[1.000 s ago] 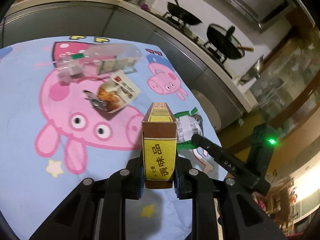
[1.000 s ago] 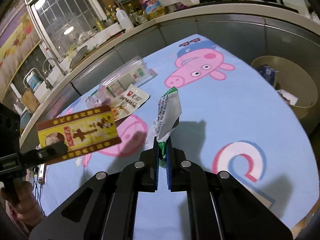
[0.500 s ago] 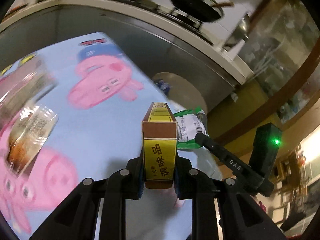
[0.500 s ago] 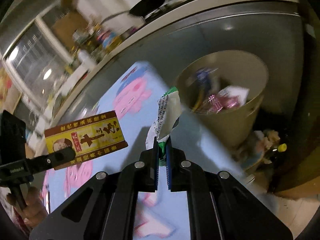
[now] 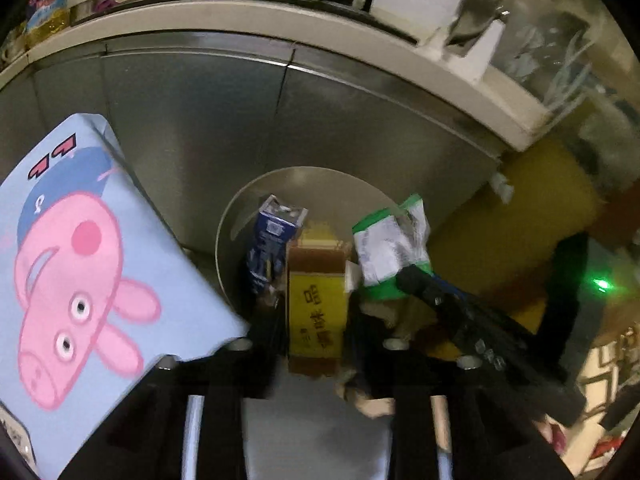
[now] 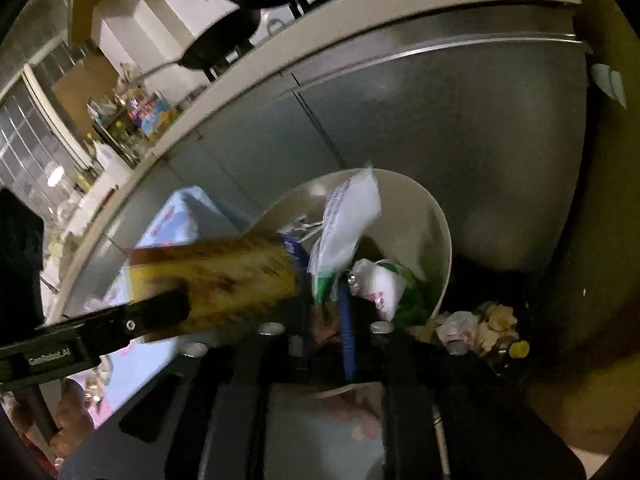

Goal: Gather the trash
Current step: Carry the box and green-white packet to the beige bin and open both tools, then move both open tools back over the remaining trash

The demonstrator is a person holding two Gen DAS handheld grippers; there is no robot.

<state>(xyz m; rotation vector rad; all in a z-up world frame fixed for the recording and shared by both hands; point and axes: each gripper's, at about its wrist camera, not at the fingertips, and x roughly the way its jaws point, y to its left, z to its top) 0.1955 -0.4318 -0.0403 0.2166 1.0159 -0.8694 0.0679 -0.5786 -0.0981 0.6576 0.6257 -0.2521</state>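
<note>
A dim kitchen lies behind everything: a pale countertop (image 5: 280, 20) with dark pans on a stove runs along the top, grey metal cabinet fronts (image 5: 192, 120) drop below it, and a round beige trash bin (image 5: 240, 216) stands on the floor against them. At the left of the left wrist view the corner of a table under a light-blue cartoon-pig cloth (image 5: 80, 260) juts toward the bin. Inside the bin a dark blue carton (image 5: 268, 248) leans upright. Just to its right, over the bin's mouth, the left gripper (image 5: 316, 320) has the yellow and brown seasoning box (image 5: 316, 304) between its fingers; its jaws have just been opening and now stand wider than the box, with a gap showing on the right side, so the box looks loose rather than pinched. Further right, the green and white wrapper (image 5: 390, 252) sits at the tip of the right gripper (image 6: 328, 320), also above the bin. In the right wrist view those jaws have likewise just been parting and stand clearly apart, the wrapper (image 6: 348, 228) upright and no longer squeezed. More crumpled packets (image 6: 384, 284) lie in the bin, and some scraps and a yellow-capped bottle (image 6: 516, 348) sit on the floor to its right.
</note>
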